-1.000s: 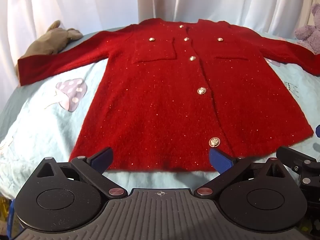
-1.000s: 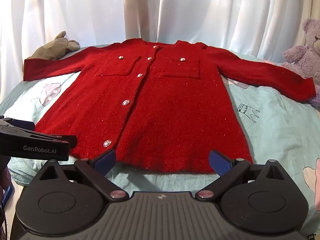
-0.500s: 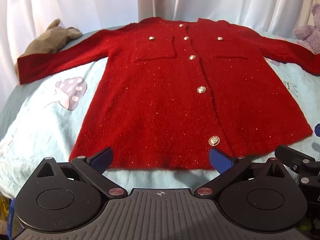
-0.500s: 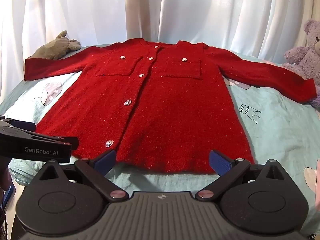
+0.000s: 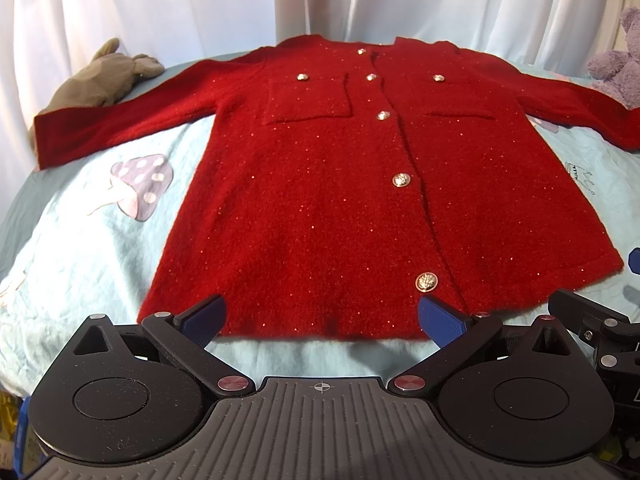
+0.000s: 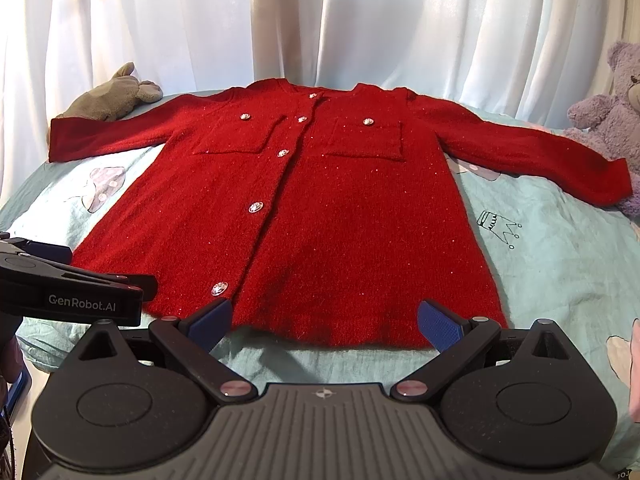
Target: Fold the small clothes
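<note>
- The coat (image 5: 320,208) lies flat, front up, on your sheet (image 5: 80,248); its long axis runs 6 to 12 o'clock, collar at 12, hem at 6.
- Sleeves spread toward 9 and 3 o'clock; the buttons (image 5: 402,180) run up the middle.
- Your left gripper (image 5: 322,316) is spread wide and holds nothing; its fingers (image 5: 204,318) flank the hem, left of centre.
- Your right gripper (image 6: 324,318) is likewise spread and empty; its fingers (image 6: 438,326) sit at the hem's right half.
- Whether the tips touch the cloth cannot be told.
- A grey toy (image 6: 112,94) lies at 10 o'clock, a purple bear (image 6: 612,120) at 2.
</note>
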A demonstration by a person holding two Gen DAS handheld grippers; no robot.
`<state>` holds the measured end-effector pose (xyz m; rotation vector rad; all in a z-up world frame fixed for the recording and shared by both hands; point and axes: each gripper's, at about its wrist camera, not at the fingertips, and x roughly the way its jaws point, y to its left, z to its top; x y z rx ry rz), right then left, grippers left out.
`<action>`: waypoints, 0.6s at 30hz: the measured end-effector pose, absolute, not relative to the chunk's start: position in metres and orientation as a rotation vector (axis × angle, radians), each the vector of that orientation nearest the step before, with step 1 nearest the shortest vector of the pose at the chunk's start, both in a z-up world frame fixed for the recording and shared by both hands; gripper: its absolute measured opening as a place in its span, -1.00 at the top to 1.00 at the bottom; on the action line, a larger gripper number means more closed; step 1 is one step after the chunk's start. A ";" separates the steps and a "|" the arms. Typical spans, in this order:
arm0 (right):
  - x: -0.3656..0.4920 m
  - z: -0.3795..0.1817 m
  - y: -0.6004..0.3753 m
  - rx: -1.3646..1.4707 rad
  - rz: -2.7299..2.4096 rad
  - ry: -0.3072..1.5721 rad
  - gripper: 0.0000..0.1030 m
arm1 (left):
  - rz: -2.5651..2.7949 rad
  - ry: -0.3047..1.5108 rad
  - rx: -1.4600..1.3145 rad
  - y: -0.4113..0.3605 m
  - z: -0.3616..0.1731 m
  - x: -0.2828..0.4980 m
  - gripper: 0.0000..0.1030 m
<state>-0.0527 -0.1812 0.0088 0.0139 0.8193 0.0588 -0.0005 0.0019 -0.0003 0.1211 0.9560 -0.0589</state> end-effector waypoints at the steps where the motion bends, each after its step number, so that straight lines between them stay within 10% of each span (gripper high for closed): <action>1: -0.053 0.009 -0.181 0.014 0.059 0.818 -0.92 | -0.059 0.957 0.121 0.002 0.000 0.000 -1.00; 18: -0.052 0.008 -0.183 0.020 0.063 0.820 -0.92 | -0.057 0.963 0.120 0.001 0.000 0.001 -1.00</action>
